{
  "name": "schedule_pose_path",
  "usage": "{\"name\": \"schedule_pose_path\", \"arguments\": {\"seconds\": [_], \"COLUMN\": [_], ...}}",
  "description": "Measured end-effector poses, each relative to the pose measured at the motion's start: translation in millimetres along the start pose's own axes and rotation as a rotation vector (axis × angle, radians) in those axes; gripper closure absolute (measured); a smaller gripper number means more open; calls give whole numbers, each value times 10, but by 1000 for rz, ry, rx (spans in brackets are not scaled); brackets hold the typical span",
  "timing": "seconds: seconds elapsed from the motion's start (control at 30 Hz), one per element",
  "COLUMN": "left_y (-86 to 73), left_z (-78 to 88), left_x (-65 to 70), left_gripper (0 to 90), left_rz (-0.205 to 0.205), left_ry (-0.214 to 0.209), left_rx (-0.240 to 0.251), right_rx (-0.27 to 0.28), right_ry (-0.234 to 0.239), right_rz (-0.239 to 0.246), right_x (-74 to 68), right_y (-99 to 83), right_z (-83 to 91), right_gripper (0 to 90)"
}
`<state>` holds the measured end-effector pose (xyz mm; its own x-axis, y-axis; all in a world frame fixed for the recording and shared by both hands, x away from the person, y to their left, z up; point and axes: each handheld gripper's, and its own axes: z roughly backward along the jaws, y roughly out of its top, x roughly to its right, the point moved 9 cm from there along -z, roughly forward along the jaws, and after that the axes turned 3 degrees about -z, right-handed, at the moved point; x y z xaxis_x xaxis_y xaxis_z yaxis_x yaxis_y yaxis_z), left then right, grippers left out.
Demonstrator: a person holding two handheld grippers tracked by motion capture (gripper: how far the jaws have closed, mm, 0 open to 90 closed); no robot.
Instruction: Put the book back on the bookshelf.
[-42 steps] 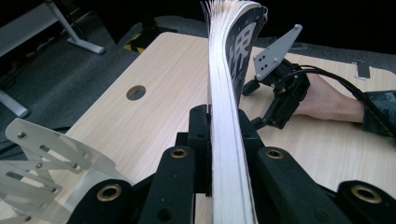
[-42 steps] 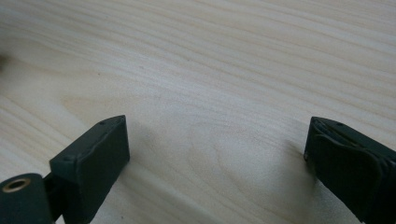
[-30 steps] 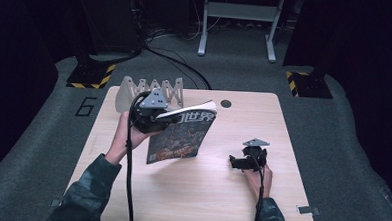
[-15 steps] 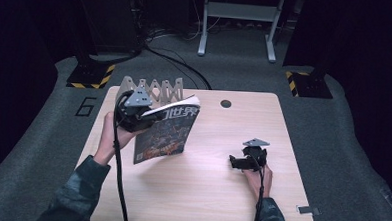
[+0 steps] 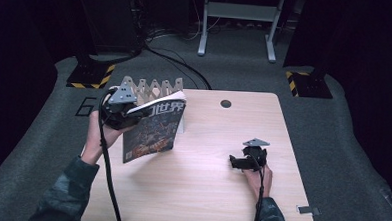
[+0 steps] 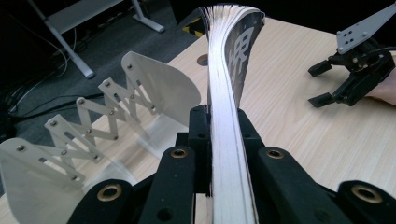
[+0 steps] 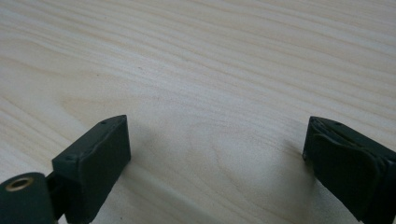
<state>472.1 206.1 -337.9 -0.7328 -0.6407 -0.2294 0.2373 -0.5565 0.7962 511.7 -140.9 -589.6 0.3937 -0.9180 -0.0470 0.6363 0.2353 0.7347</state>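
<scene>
Gripping the magazine (image 5: 152,128) by its edge, left tongs (image 5: 129,112) were clamped tight on the page stack, w/ the mag hanging cover-out above the bench (image 5: 205,191). Landmark = rack (image 5: 152,86), the white accordion divider at the bench's far left edge. Mag hung just in front of the rack, top edge near its fins, lower corner tilted toward the person; can't tell if it touched the rack. In the left gripper view, pages (image 6: 229,140) ran up between the two black jaws, pads pressed on both sides, rack (image 6: 93,126) just to the left of the mag. Left hand (image 5: 100,136) sat below the tongs, near-left of the rack, cable trailing down.

Right tongs (image 5: 241,161) rested low on the bench, well apart from the rack, toward the near right. Jaws stood wide apart in the right gripper view (image 7: 215,154), nothing btwn them, bare wood under. Same tongs (image 6: 343,84) showed in the left gripper view, spread and holding nothing. Round hole (image 5: 226,103) in the bench lay right of the rack.
</scene>
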Motion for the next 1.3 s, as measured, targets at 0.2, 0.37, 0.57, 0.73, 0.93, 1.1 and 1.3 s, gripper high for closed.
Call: {"name": "schedule_pose_path", "arguments": {"seconds": [0.2,0.37,0.57,0.73,0.93,1.1,1.3], "left_y": [-57,-101,-146,-208,-262,-303,-342], "left_z": [52,131,223,306,365,402,438], "left_x": [-96,-230,-354,-452,-566,-648,-740], "left_gripper": [822,822,822,822,822,823,823], "left_rz": [18,43,69,90,109,126,144], "left_ry": [36,69,106,144,185,212,246], "left_rx": [0,13,18,20,25,20,19], "right_rx": [3,-5,-4,3,3,3,3], "right_ry": [-4,-3,-4,-4,-4,-6,-6], "right_rz": [-5,-5,-7,-9,-9,-11,-12], "right_x": [1,2,4,3,3,4,5], "right_y": [1,-3,-2,2,2,1,2], "right_z": [-1,2,3,2,2,3,3], "right_gripper": [72,74,77,79,80,82,82]}}
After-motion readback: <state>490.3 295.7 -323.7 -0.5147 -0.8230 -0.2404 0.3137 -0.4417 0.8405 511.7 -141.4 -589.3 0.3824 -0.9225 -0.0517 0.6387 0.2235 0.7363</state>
